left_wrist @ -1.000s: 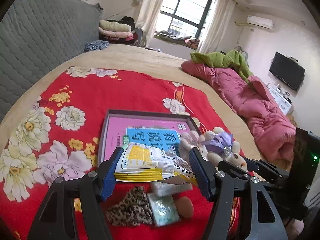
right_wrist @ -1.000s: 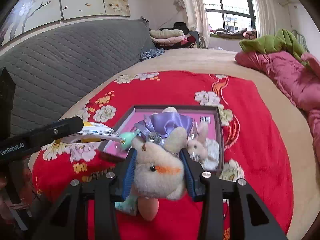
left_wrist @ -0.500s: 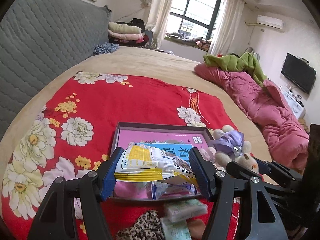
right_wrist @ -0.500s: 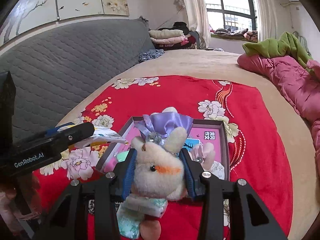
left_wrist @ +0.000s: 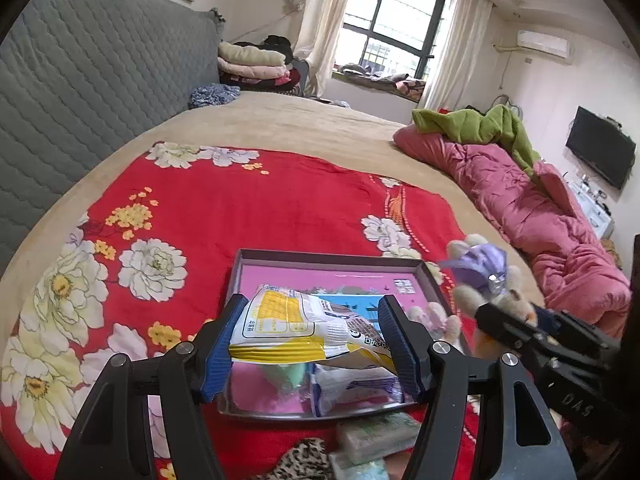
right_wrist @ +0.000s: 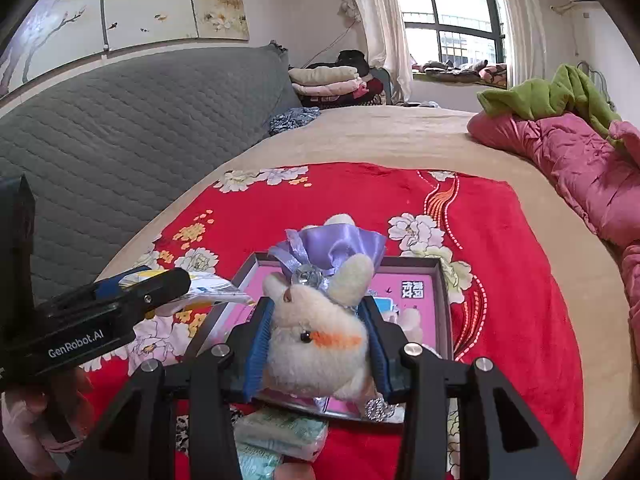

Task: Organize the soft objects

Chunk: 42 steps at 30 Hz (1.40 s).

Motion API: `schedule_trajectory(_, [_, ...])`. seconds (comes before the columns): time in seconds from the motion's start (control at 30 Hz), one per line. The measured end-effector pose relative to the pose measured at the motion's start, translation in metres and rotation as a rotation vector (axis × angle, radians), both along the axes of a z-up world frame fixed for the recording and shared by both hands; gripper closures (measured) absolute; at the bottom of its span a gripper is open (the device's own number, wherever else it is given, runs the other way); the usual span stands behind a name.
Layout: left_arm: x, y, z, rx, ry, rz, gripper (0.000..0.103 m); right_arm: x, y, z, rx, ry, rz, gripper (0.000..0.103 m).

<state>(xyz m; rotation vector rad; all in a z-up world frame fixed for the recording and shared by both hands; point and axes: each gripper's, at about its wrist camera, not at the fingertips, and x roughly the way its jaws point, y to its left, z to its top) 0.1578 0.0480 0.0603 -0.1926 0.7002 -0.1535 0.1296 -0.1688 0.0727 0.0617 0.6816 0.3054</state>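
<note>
A shallow box with a pink floor and dark rim [left_wrist: 332, 259] [right_wrist: 444, 304] lies on the red flowered blanket [left_wrist: 224, 208]. My left gripper [left_wrist: 316, 342] is shut on a yellow and white plastic pack [left_wrist: 304, 328], held above the box's near half. My right gripper [right_wrist: 320, 340] is shut on a cream plush rabbit [right_wrist: 316, 354] in a purple satin dress, above the box's near edge. The rabbit [left_wrist: 480, 276] also shows at the right of the left wrist view. Inside the box lie a mint green soft item [left_wrist: 284, 376], a white pack [left_wrist: 352, 388] and a small pale plush [left_wrist: 434, 318].
Tissue packs [left_wrist: 376, 438] [right_wrist: 280, 432] and a leopard-print cloth [left_wrist: 304, 464] lie on the blanket in front of the box. A rolled pink quilt [left_wrist: 532, 216] with a green cloth [left_wrist: 480, 124] lines the bed's right side. A grey padded headboard [left_wrist: 80, 92] stands left.
Both grippers have moved forward over the box, each still carrying its item. The tissue packs and leopard cloth have dropped toward the bottom of both views.
</note>
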Motion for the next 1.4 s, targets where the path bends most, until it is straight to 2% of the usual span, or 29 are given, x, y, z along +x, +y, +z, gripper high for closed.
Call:
schedule_trajectory(0.67, [0.018, 0.024, -0.035, -0.026, 0.048, 0.071, 0.035, 0.016, 0.000, -0.002, 0.008, -0.004, -0.017, 0.060])
schedule_trajectory(1.07, [0.027, 0.025, -0.052, -0.048, 0.056, 0.074, 0.035, 0.025, 0.007, -0.020, -0.002, 0.029, -0.008, 0.060])
schedule_trajectory(1.17, [0.029, 0.021, -0.059, -0.018, 0.064, 0.079, 0.035, 0.026, 0.009, -0.025, -0.009, 0.041, -0.007, 0.060])
schedule_trajectory(1.4, [0.032, 0.025, -0.074, -0.049, 0.084, 0.080, 0.035, 0.030, 0.011, -0.033, -0.018, 0.055, -0.013, 0.060])
